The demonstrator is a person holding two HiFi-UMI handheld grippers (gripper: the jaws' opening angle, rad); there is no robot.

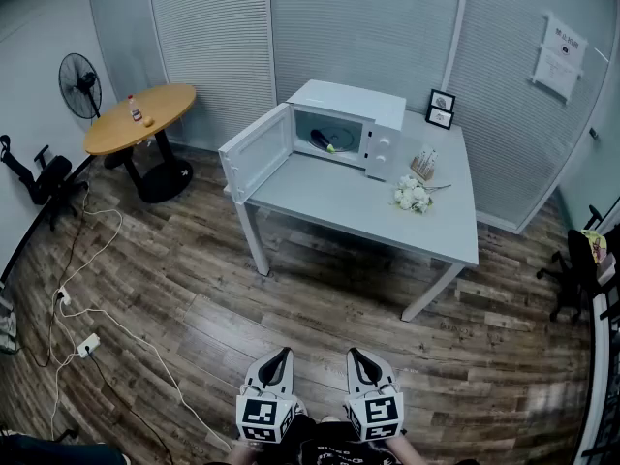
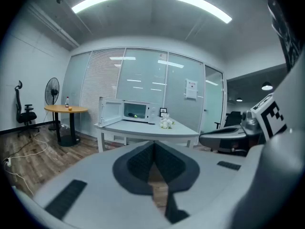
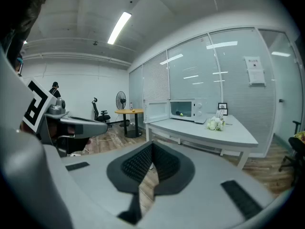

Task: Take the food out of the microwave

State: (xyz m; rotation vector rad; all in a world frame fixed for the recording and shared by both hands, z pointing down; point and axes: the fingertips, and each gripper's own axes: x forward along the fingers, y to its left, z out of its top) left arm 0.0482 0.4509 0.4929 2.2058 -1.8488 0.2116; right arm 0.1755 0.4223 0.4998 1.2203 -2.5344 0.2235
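A white microwave (image 1: 349,122) stands at the back of a grey table (image 1: 387,211), its door (image 1: 257,150) swung wide open to the left. Inside lies the food (image 1: 325,141), a dark item with a yellow-green spot. Both grippers are far from it, low over the wooden floor at the bottom edge of the head view. My left gripper (image 1: 274,359) is shut with nothing in it, and so is my right gripper (image 1: 360,357). The left gripper view looks past my left gripper (image 2: 153,144) to the distant microwave (image 2: 136,112). The right gripper view shows my right gripper (image 3: 152,147) and the microwave (image 3: 186,109).
White flowers (image 1: 414,195), a small holder (image 1: 423,165) and two picture frames (image 1: 441,108) share the table. A round wooden table (image 1: 140,116) with a bottle and a fan (image 1: 79,83) stand at the left. Cables and a power strip (image 1: 87,342) lie on the floor. An office chair (image 1: 581,260) is at the right.
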